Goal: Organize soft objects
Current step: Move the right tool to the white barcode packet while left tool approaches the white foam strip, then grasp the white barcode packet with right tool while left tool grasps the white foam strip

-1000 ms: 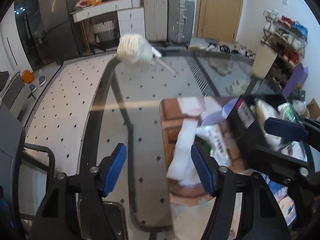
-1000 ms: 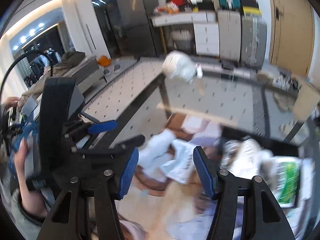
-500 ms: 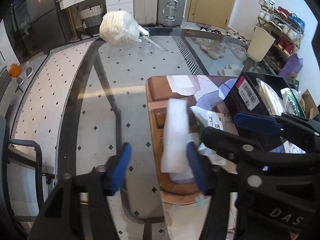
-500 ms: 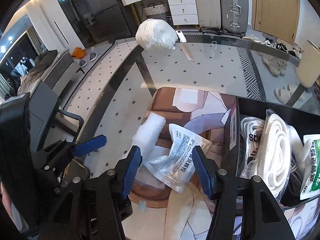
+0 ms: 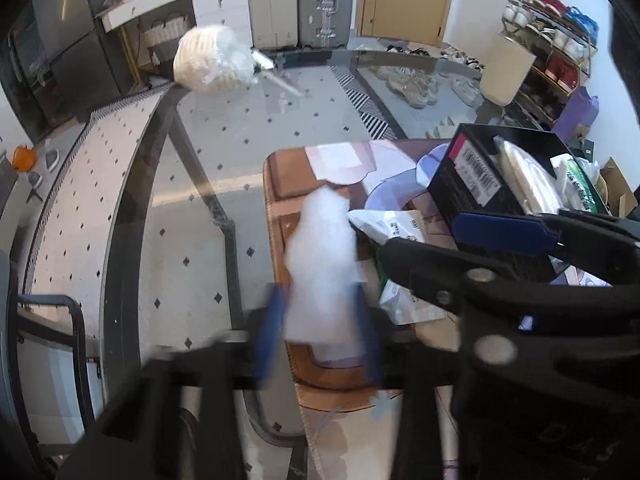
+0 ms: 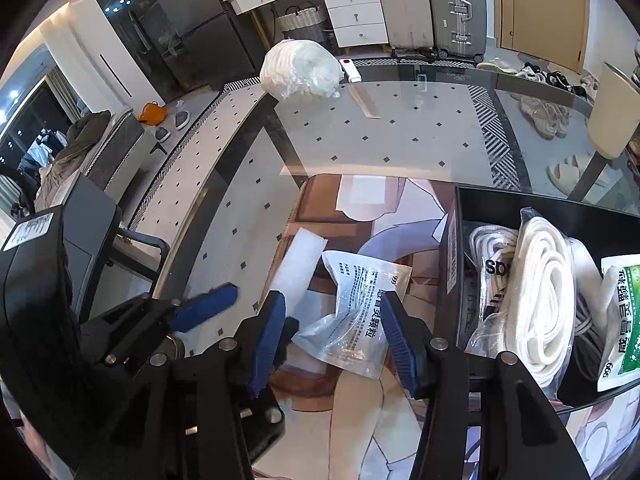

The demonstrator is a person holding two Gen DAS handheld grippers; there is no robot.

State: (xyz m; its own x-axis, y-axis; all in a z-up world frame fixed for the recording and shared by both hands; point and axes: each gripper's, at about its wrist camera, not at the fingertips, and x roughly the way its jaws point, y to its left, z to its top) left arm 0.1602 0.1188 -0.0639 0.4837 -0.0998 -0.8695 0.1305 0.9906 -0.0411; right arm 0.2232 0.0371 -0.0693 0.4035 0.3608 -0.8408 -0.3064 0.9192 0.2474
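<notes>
Left gripper (image 5: 320,316) clenched on white foam roll (image 5: 322,256), angled toward 12; R gripper (image 6: 334,338) released, I'm hovering it over med pouch (image 6: 358,312).

Table top (image 6: 400,136) is clear glossy glass. The white roll (image 5: 320,264) looks like soft matt foam, the packet (image 6: 360,312) is shiny crinkly plastic, and the box (image 6: 500,204) is matt black with white cloth rope (image 6: 540,300) inside.
</notes>
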